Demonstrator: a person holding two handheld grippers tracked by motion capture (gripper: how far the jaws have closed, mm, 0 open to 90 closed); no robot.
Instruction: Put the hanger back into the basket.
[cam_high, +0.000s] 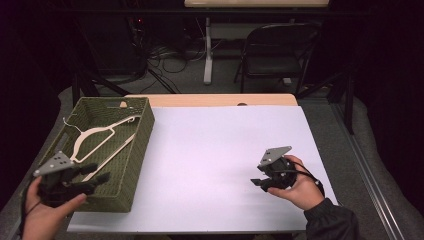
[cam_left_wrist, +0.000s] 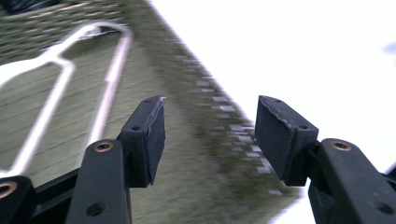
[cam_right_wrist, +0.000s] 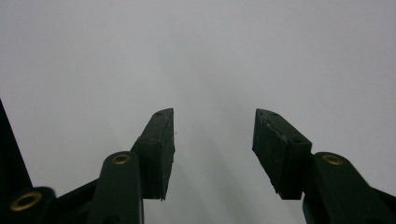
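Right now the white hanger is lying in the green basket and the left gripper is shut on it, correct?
Not quite. The hanger does lie in the basket, but the left gripper is open and holds nothing: the left gripper view shows its jaws spread apart over the basket's wall, with the hanger off to one side.

Black folding chair (cam_high: 277, 47) behind table; tangled cables (cam_high: 167, 55) on grey floor; white table leg (cam_high: 208, 50) upright nearby.
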